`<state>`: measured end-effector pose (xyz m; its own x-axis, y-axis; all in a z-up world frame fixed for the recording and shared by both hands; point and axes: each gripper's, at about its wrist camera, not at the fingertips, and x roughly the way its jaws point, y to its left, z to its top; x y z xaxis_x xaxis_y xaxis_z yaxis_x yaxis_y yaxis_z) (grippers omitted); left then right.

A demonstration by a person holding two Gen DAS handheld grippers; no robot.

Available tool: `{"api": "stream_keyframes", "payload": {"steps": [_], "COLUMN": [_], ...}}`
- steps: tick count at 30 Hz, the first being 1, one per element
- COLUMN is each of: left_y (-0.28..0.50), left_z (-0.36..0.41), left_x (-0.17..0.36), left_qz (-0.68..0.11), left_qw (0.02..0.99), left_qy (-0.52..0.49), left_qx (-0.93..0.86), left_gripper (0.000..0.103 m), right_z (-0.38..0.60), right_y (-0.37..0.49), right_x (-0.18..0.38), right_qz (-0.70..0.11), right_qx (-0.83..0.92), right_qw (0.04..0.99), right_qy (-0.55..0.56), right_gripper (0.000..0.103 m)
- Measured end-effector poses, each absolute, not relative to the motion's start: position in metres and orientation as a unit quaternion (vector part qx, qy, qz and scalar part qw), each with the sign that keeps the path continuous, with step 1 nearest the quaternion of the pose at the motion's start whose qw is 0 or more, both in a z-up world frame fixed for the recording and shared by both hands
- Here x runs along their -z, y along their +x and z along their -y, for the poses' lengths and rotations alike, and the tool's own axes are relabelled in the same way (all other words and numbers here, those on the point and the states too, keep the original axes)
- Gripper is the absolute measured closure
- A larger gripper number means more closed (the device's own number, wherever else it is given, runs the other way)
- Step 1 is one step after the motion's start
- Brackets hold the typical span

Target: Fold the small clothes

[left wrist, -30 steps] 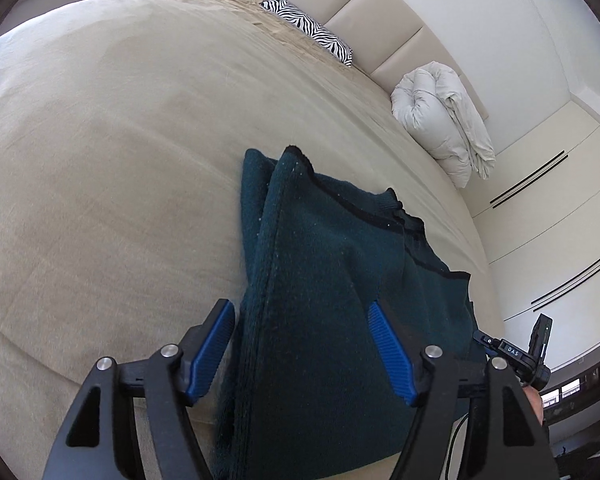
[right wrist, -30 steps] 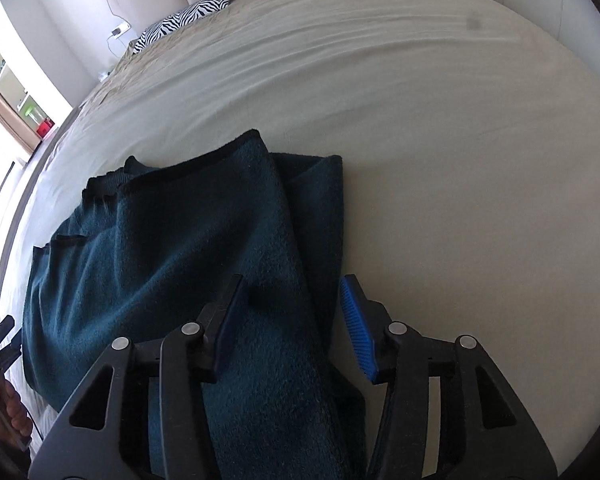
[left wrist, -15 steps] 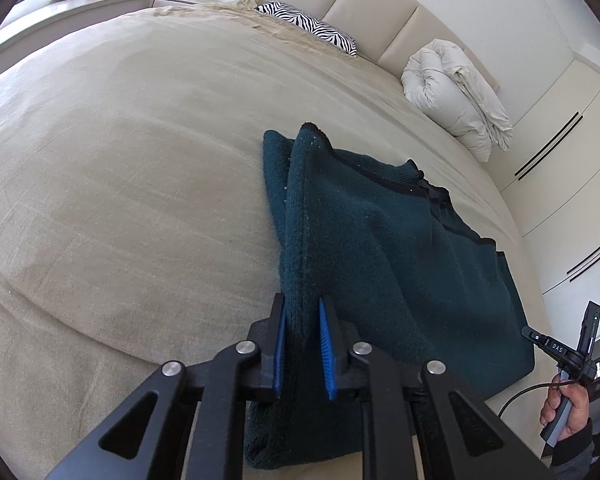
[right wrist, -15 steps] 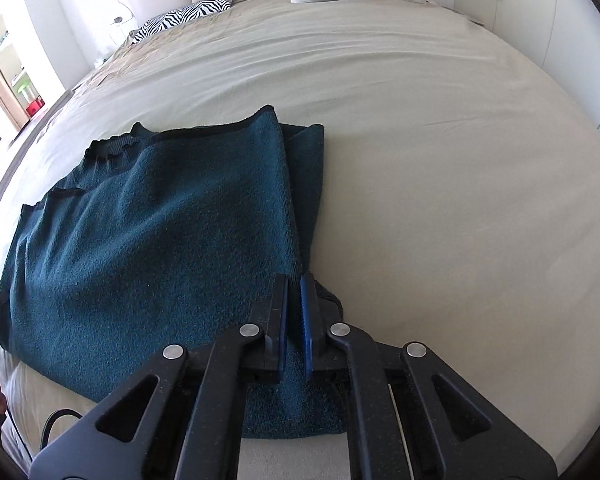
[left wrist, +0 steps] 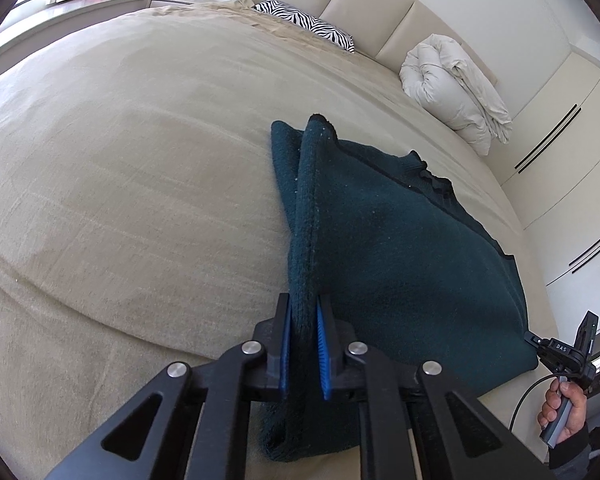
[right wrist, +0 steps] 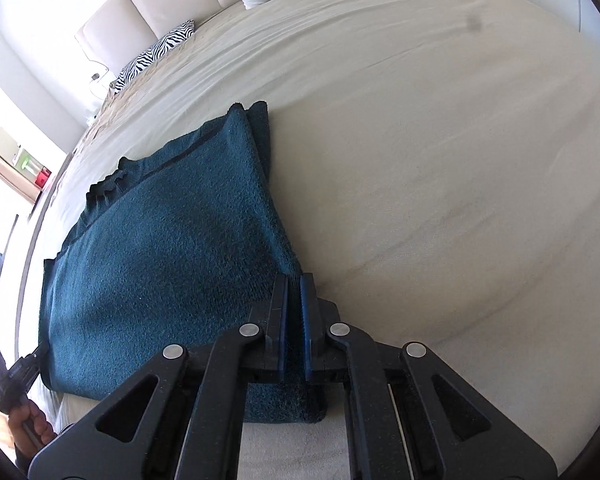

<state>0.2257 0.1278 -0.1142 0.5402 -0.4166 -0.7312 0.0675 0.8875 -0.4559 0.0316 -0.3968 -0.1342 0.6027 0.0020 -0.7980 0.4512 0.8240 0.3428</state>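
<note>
- My left gripper [left wrist: 304, 344] has its jaws pinched tight on the raised left edge of the dark teal garment [left wrist: 400, 260].
- The garment lies spread on the beige bed [left wrist: 120, 200], near its front edge.
- My right gripper [right wrist: 294, 328] has its jaws clamped on the garment's [right wrist: 160, 260] right edge.
- A zebra pillow [right wrist: 152, 58] sits by the headboard.

A beige bed [left wrist: 140, 168] fills the frame; upper centre, 1 zebra pillow [left wrist: 306, 26]; upper right, 1 white duvet [left wrist: 456, 88].
</note>
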Motion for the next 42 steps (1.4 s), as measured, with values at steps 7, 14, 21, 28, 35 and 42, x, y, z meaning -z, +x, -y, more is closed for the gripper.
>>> {"api": "stream_keyframes", "payload": {"steps": [7,14,21,28,35,42], "left_y": [0.219,0.217,0.212,0.2,0.252,0.343], "left_z": [-0.135,-0.137,-0.135,-0.124,-0.04,-0.005], "left_x": [0.117,0.118,0.118,0.065,0.023,0.078], "left_qz": [-0.454,-0.453,-0.452,-0.41,-0.343,-0.412], "left_qw": [0.856,0.857,0.858,0.897,0.919,0.891], "left_qy": [-0.204,-0.207,-0.206,-0.134,-0.063,-0.076], "left_qx": [0.137,0.133,0.131,0.097,0.183,0.176], "left_gripper": [0.09,0.091,0.09,0.072,0.057,0.057], "right_z": [0.391,0.386,0.39,0.395,0.347,0.307], "right_y": [0.039,0.048,0.044,0.012,0.073,0.169], "right_x": [0.133,0.133,0.132,0.084,0.069,0.113], "right_qz": [-0.43,-0.436,-0.432,-0.337,-0.331,-0.37], "right_qx": [0.136,0.14,0.134,0.192,0.032,-0.056], "right_qw": [0.858,0.862,0.862,0.885,0.897,0.857], "right_qy": [0.246,0.218,0.23,0.258,0.289,0.355], "right_gripper": [0.098,0.098,0.095,0.042,0.042,0.043]}}
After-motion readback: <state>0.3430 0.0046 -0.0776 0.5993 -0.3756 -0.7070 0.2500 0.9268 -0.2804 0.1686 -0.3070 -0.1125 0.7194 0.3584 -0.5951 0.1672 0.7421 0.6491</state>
